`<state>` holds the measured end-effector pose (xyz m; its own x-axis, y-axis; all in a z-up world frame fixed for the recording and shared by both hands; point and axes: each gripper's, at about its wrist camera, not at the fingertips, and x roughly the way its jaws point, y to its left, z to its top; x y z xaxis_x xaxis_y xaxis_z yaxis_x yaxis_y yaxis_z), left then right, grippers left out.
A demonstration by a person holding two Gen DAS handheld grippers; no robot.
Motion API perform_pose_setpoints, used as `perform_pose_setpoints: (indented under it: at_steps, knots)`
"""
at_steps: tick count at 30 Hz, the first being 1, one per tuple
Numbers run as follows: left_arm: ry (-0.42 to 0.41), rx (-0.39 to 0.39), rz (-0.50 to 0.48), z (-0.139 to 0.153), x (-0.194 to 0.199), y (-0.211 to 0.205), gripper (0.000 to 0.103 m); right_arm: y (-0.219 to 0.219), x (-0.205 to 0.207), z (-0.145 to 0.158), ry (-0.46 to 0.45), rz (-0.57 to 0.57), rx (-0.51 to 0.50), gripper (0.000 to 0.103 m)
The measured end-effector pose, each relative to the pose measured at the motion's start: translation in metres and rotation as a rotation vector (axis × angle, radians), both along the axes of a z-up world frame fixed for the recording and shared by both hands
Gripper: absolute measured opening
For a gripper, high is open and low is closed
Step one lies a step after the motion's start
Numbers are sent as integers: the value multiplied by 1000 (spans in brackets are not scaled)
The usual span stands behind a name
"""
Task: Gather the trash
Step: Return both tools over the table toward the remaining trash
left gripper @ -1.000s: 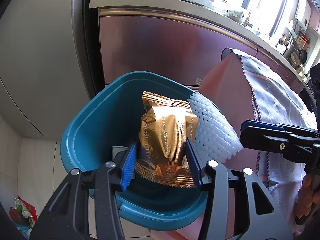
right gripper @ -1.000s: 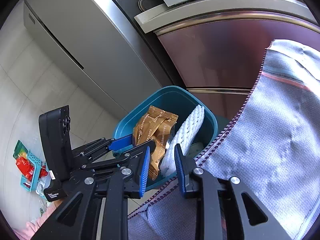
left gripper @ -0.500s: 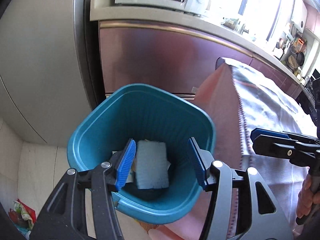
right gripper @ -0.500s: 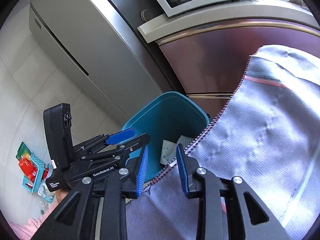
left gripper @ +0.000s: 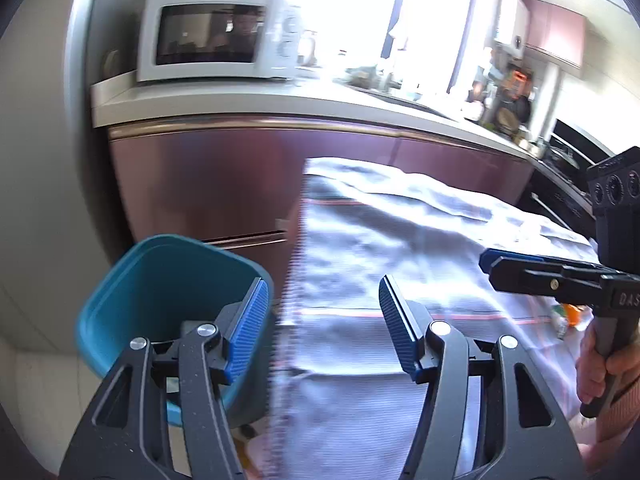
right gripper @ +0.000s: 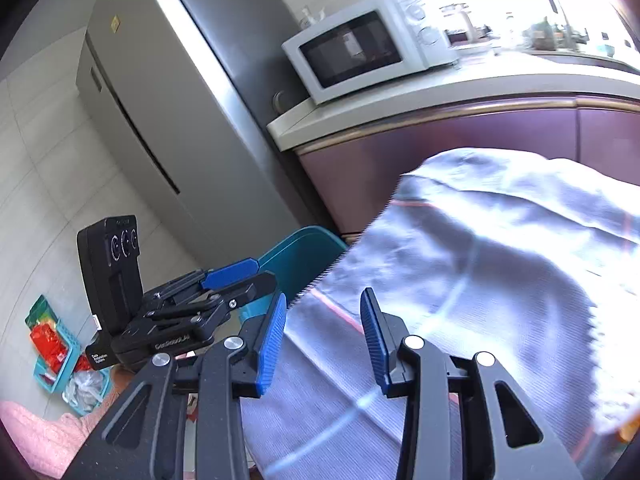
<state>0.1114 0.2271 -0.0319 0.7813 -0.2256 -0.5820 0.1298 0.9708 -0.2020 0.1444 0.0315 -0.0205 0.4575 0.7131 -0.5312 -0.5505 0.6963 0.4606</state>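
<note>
Both of my tools hold nothing: the left hand-held gripper (left gripper: 322,320) has its blue pads wide apart above the edge of the grey cloth (left gripper: 400,248) on the tabletop, and the right hand-held gripper (right gripper: 323,332) is also spread open over the same cloth. Just beside the cloth edge, lower down on my left, stands the teal trash bin (left gripper: 160,280), but I cannot see what lies inside it from this angle. Farther away are the purple cabinet (left gripper: 208,176), the white microwave (left gripper: 208,36) on its counter, and the grey refrigerator (right gripper: 160,120).
</note>
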Motion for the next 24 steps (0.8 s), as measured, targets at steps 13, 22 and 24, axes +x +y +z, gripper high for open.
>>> perform_pose_setpoints:
  at_steps: [13,22,24]
  knots:
    - [32,-82,-329,2,7,-143,58,-142,-40,-7,0,-313,8,37]
    - [104,-118,-435,-12,33,-203,59,-204,-50,-29,32,-470,5,37]
    - [120,-116,-448,-15,38,-215,60,-215,-49,-34,43,-507,-1,38]
